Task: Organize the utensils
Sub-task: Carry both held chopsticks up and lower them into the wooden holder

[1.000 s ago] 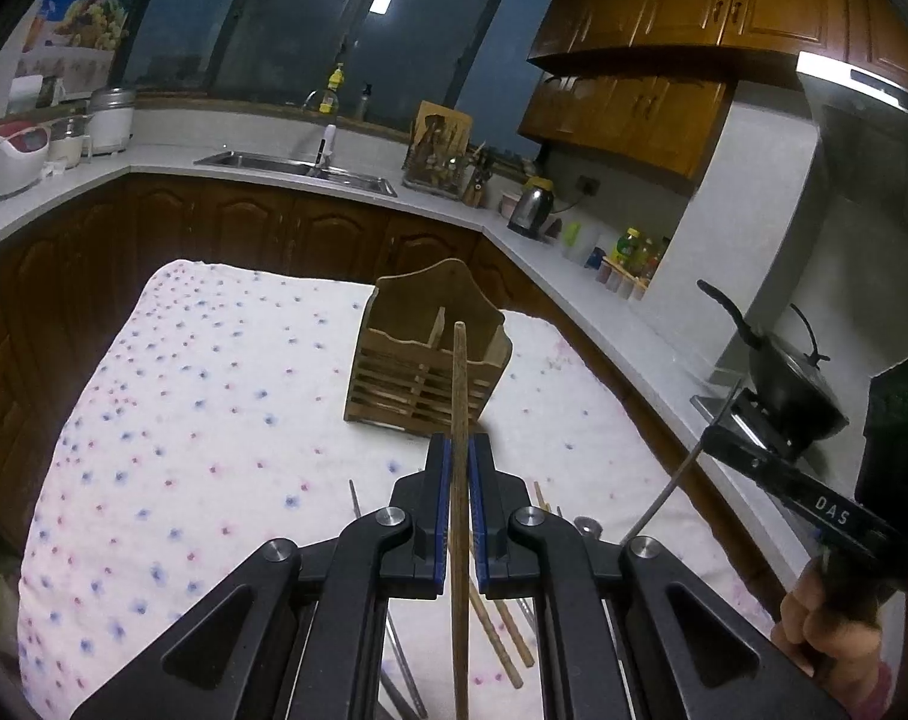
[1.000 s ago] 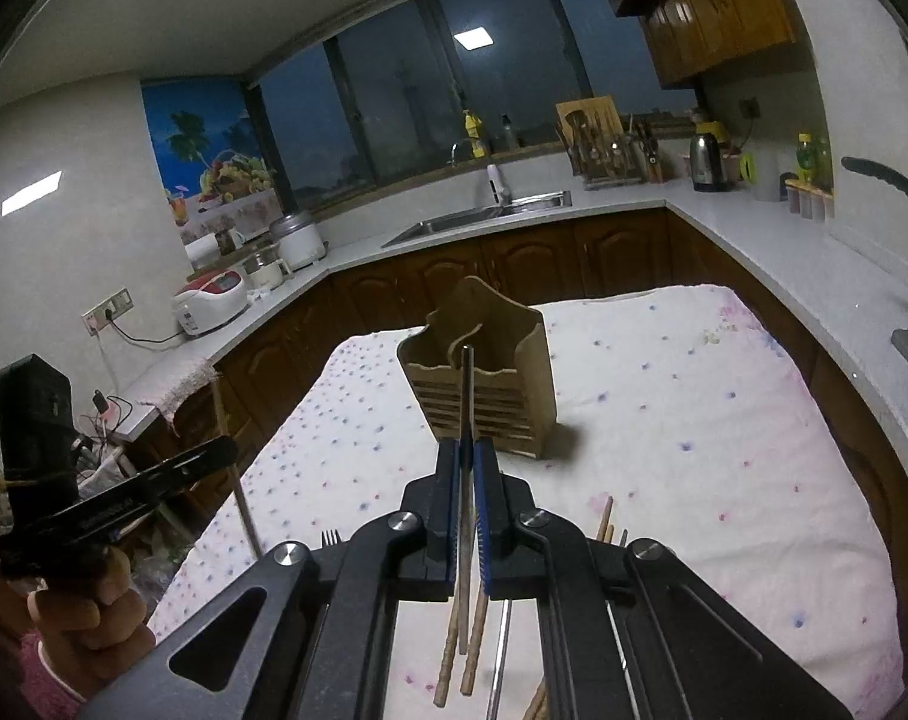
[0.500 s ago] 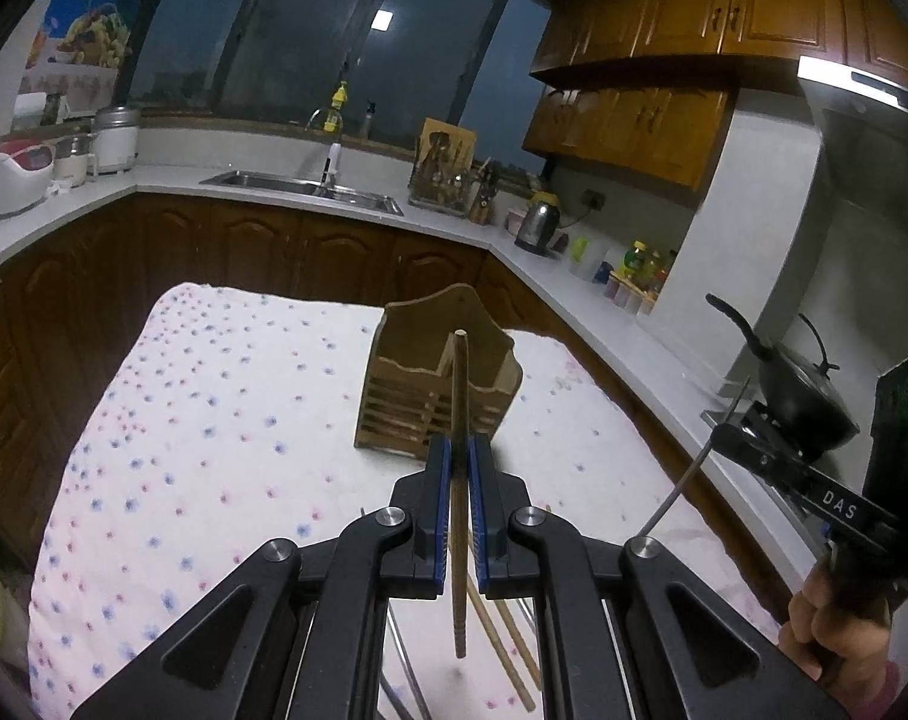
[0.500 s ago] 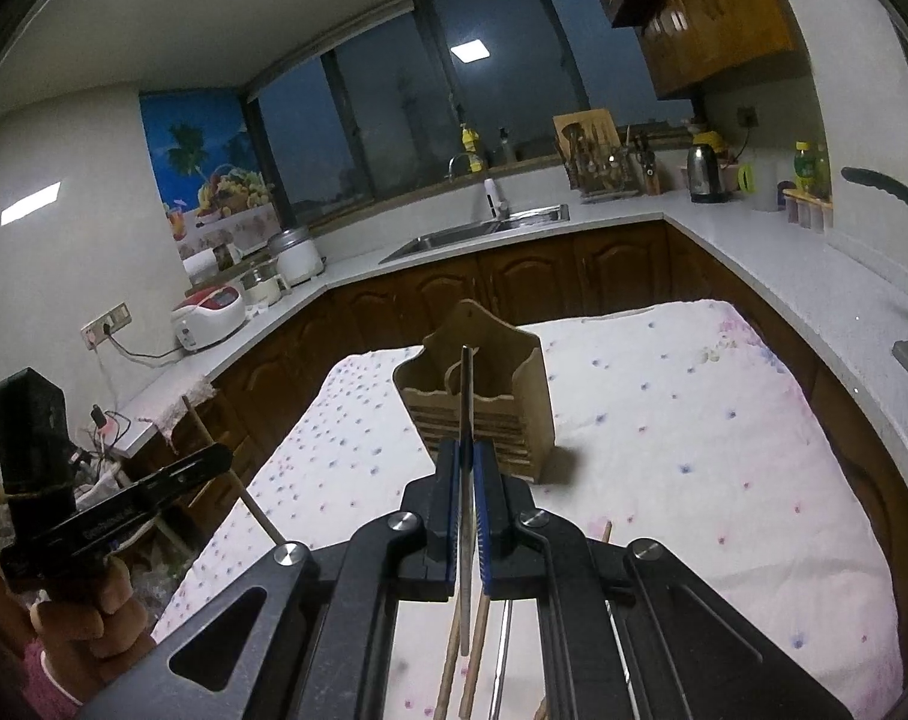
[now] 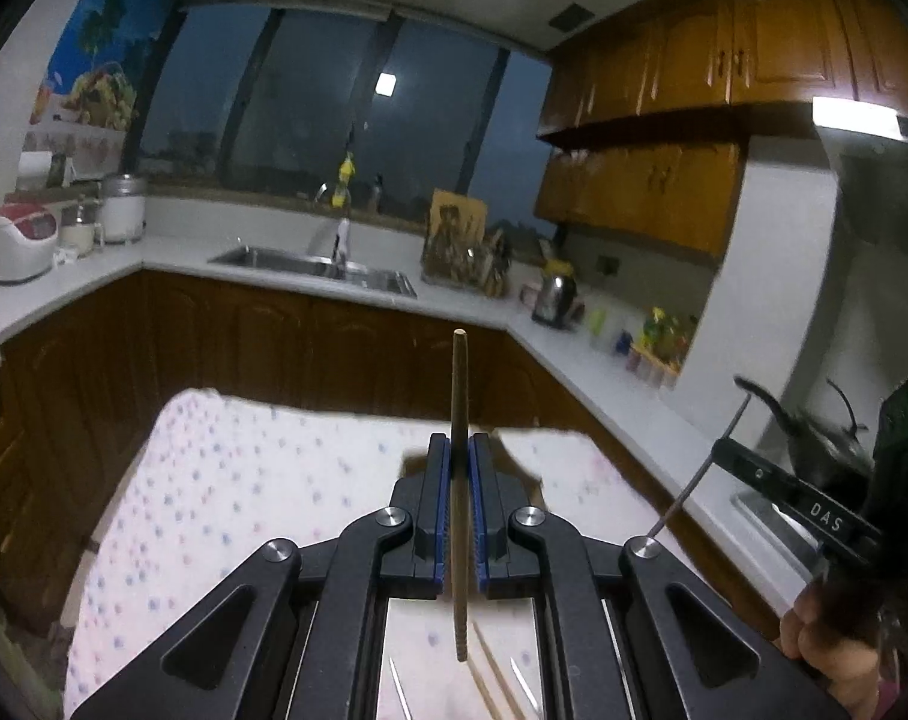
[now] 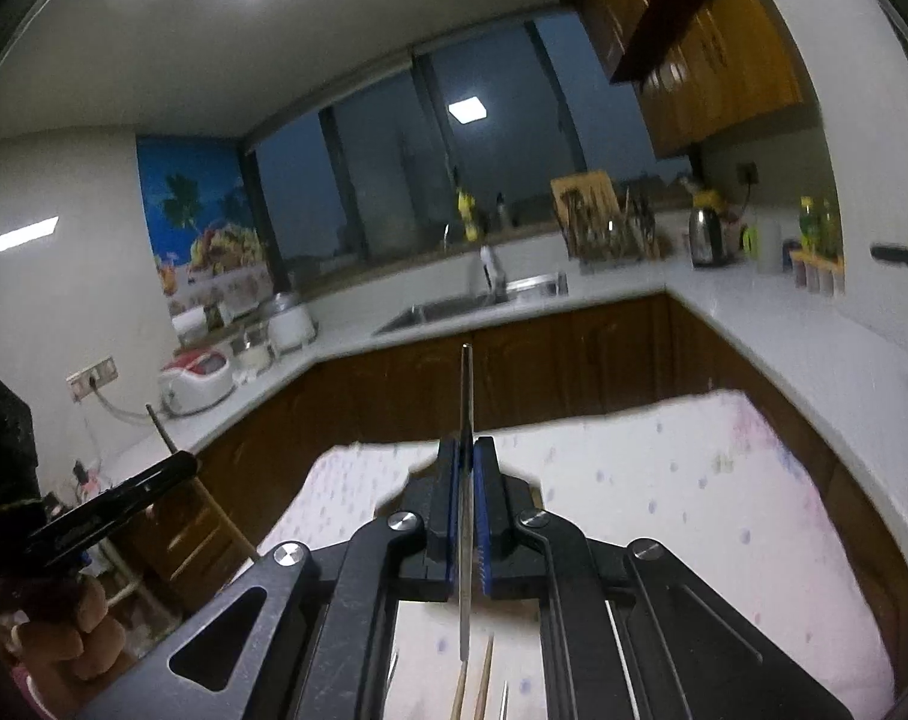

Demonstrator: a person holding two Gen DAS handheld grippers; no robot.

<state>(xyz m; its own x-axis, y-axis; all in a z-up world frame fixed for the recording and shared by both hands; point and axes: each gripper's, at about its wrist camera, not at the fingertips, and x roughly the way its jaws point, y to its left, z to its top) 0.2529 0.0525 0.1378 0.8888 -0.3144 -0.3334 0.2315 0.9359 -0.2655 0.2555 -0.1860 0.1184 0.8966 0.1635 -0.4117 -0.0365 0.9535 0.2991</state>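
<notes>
1. Kitchen surround: a white countertop (image 5: 466, 294) runs across the middle of the left wrist view, with dark wooden cabinets (image 5: 309, 348) below it and a dark window (image 5: 333, 132) above; both views are motion-blurred.
2. Table cloth (image 5: 243, 492), white with coloured dots, fills the lower centre of each view, well in front of the counter.
3. Left gripper (image 5: 460, 480), bottom centre of its own view: the blue-lined jaws are clamped on a wooden chopstick (image 5: 460, 396), which stands upright, its tip rising above the jaws against the cabinets and its lower end hanging below them over the cloth.
4. Right gripper (image 6: 467, 480), bottom centre of its view: the jaws are pressed together on a thin metal utensil (image 6: 466, 402), also upright; its type cannot be told.
5. The gripper bodies block most of the near cloth. A wooden edge shows just behind each set of jaws, too hidden to identify.
6. Loose chopsticks (image 5: 493, 678) and metal tips lie on the cloth at the bottom edge.
7. Counter items: rice cooker (image 5: 15, 240) at left, sink (image 5: 315, 267) at centre, kettle (image 5: 553, 294) at right.
</notes>
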